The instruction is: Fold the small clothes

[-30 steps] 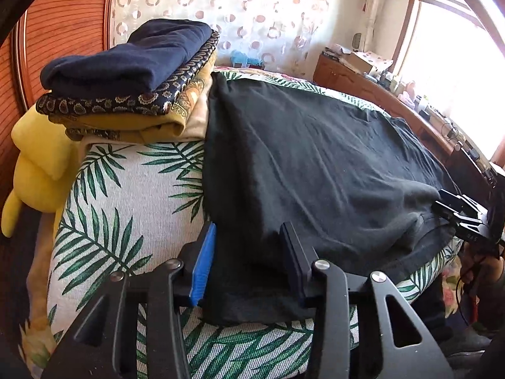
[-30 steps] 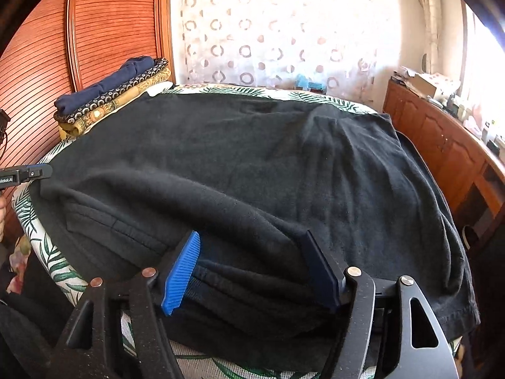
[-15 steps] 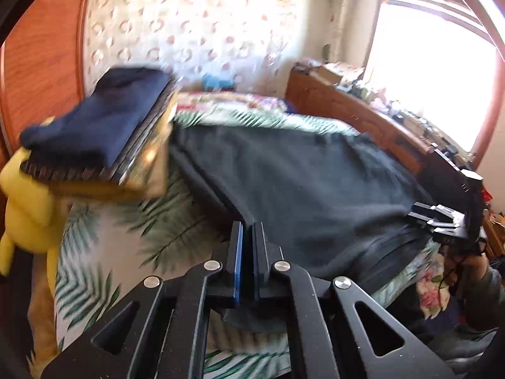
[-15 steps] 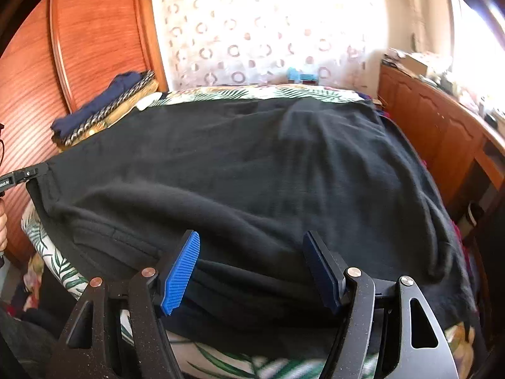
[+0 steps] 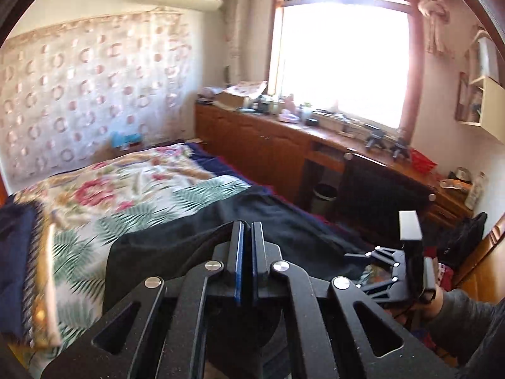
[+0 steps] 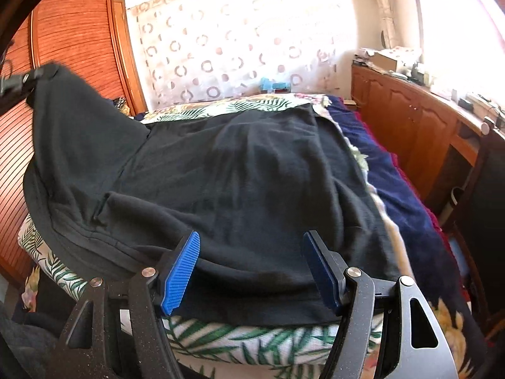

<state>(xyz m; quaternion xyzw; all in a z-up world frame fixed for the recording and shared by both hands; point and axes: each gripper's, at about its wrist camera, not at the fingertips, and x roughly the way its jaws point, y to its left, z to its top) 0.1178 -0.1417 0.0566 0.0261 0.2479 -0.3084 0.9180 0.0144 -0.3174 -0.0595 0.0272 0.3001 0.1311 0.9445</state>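
Progress: first fold begun; one corner of the black garment (image 6: pixel 240 170) is raised off the bed (image 6: pixel 252 341), the rest lies flat. The other folds remain, as far as I can judge.
Left gripper (image 5: pixel 245 237): clamped on that corner.
Right gripper (image 6: pixel 252 271): jaws apart, straddling the near hem, no grip.
Done pile: folded clothes (image 5: pixel 19 268) at the bed's left edge.
Cloth: matte, soft knit, limp, ribbed hem.
Bed cover: leaf print.

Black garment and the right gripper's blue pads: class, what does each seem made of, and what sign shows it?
Black garment: soft matte knit, probably fleece or cotton; it drapes in rounded folds without shine.
Blue pads: probably rubber or plastic; fine ridges cover the face.
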